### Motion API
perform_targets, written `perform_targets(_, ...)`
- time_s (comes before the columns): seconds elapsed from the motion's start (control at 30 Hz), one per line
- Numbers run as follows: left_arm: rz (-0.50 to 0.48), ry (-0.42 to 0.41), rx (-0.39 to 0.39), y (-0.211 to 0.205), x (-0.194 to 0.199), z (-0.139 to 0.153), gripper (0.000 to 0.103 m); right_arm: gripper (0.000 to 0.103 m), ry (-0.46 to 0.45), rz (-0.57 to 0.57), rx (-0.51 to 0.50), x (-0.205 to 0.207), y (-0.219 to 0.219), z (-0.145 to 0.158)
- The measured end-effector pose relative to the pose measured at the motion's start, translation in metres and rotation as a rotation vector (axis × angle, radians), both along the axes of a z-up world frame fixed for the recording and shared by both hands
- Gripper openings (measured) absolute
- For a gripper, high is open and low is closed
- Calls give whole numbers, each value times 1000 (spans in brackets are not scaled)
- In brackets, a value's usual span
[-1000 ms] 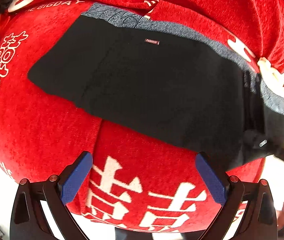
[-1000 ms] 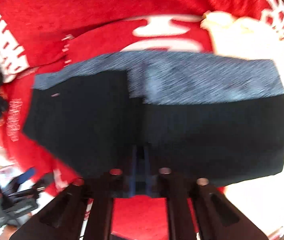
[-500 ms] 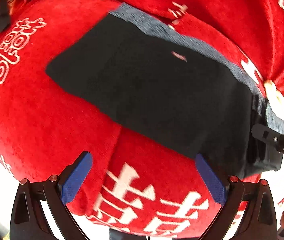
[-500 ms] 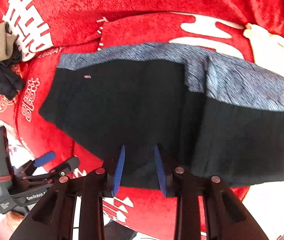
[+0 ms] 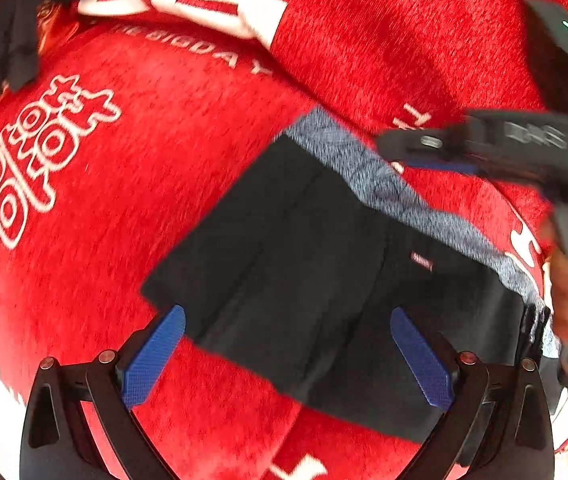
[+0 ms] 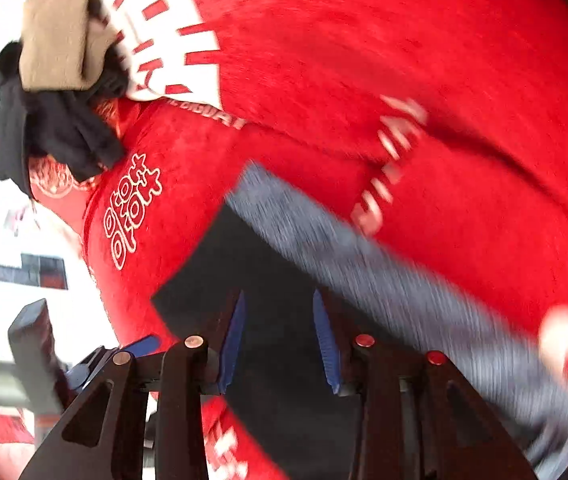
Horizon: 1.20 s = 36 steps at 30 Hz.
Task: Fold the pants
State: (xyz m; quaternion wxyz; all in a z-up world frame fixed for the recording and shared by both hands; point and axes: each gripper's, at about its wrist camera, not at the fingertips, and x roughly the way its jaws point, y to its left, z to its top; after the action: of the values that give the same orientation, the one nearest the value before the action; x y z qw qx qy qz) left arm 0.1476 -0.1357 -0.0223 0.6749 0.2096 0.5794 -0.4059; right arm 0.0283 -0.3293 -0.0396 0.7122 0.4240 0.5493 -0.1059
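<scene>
Item: dark clothes pile [image 6: 55, 128], topped by a tan folded piece [image 6: 59, 40], at the far left edge of the red blanket [image 5: 95, 240].
Item: red blanket, white characters; a broad bare stretch lies left of the garment.
Item: left claw [image 5: 288, 356], blue pads spread wide, holding nothing; its tips sit over the near edge of the pants.
Item: pants [image 5: 324, 280], black, folded into a flat rectangle, grey waistband [image 5: 396, 196] along the far edge, small label [image 5: 422, 261] near it; placed right of centre on the blanket.
Item: right claw [image 6: 279, 340], pads narrowly parted, over the black cloth, gripping nothing; it appears blurred at the right edge of the left view.
</scene>
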Motion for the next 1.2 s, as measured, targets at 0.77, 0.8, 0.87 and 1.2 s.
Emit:
perform_targets(0.77,-24,-137,25,-7,13,-29,103,10,90,274,13,118,2,-72)
perform_targets(0.8,-5,-122,13,-4,17,-26,103,10,91,233,9,115,0,-77)
perform_targets(0.87,39,-91,-10,2,23,-18,103,31,95,186,-55,112,0,-74)
perform_targets(1.2,-25,-159,66,-3,8,-41,103,35,125,179,-65,78,20,-42)
